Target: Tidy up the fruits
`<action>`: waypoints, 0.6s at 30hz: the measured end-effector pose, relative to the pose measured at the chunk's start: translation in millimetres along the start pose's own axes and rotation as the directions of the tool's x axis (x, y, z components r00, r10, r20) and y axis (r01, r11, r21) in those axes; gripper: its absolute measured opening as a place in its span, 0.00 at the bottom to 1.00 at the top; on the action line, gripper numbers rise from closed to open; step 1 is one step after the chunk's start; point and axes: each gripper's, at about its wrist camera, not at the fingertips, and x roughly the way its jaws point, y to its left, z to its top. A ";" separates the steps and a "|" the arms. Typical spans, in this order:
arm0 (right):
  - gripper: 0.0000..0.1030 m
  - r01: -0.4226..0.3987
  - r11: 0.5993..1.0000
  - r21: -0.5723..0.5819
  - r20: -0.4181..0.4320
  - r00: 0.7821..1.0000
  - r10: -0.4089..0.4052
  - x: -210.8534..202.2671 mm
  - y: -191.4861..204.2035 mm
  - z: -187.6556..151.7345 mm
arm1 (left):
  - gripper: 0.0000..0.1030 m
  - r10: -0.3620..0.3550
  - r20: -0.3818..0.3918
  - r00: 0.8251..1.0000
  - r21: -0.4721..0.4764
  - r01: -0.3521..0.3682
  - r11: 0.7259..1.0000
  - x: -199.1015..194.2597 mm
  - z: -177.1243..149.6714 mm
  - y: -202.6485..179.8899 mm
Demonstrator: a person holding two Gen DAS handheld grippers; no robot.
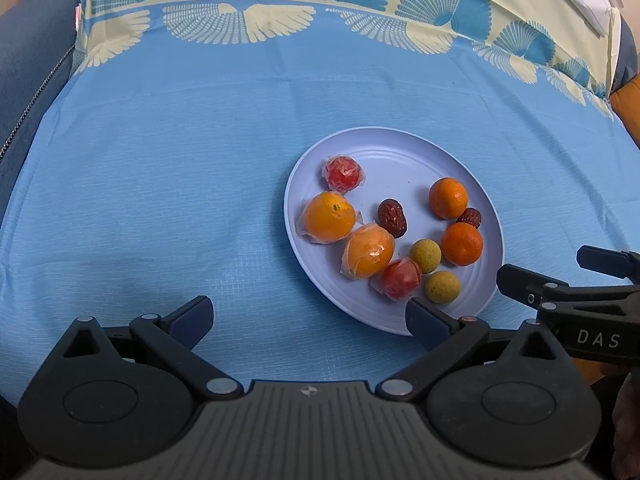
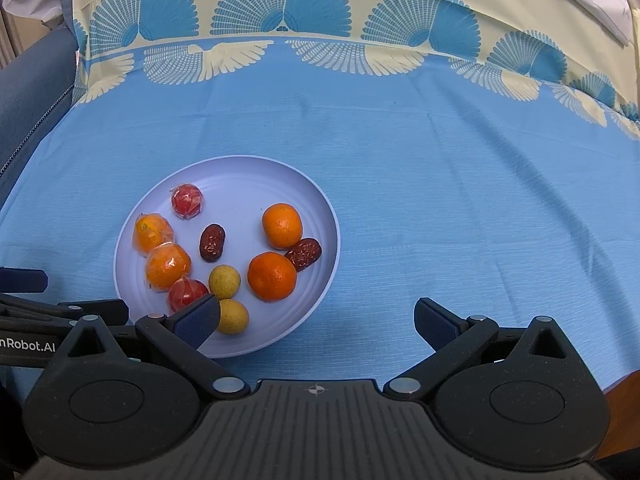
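A pale lilac plate [image 1: 400, 144] [image 2: 240, 168] on the blue cloth holds several fruits: wrapped oranges [image 1: 328, 217] [image 2: 167, 266], bare mandarins [image 1: 462, 244] [image 2: 272, 276], wrapped red fruits [image 1: 343, 174] [image 2: 186, 200], dark red dates [image 1: 392, 218] [image 2: 212, 242] and yellow-green round fruits [image 1: 442, 287] [image 2: 224, 281]. My left gripper [image 1: 310, 318] is open and empty, just short of the plate's near-left edge. My right gripper [image 2: 316, 320] is open and empty, its left finger over the plate's near rim. The right gripper also shows at the right edge of the left wrist view [image 1: 560, 276].
The blue tablecloth [image 1: 160, 160] [image 2: 460, 200] has a cream fan-pattern border [image 2: 280, 12] along the far side. A dark blue padded edge with a zip [image 1: 28, 92] stands at the left. An orange surface [image 1: 628, 104] shows at the far right.
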 end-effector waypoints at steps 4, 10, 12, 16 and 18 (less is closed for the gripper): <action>0.99 0.000 1.000 0.000 0.000 1.000 0.000 -0.3 0.3 -0.6 | 0.99 0.001 0.000 1.000 -0.001 -0.001 1.000 0.3 -0.1 0.4; 0.99 0.000 1.000 0.000 -0.003 1.000 0.000 0.5 0.5 -0.4 | 0.99 -0.001 -0.001 1.000 0.000 0.001 1.000 0.8 -0.2 0.5; 0.99 0.000 1.000 0.001 -0.003 1.000 0.000 0.6 0.5 -0.4 | 0.99 -0.002 -0.003 1.000 -0.001 0.002 1.000 0.8 -0.2 0.6; 0.99 -0.001 1.000 0.001 -0.005 1.000 0.001 1.5 0.4 -1.0 | 0.99 -0.002 -0.004 1.000 -0.001 0.002 1.000 1.6 -0.8 0.8; 0.99 -0.002 1.000 0.002 -0.007 1.000 0.002 3.0 0.0 -1.7 | 0.99 -0.001 -0.005 1.000 0.000 0.001 1.000 1.9 -0.8 0.8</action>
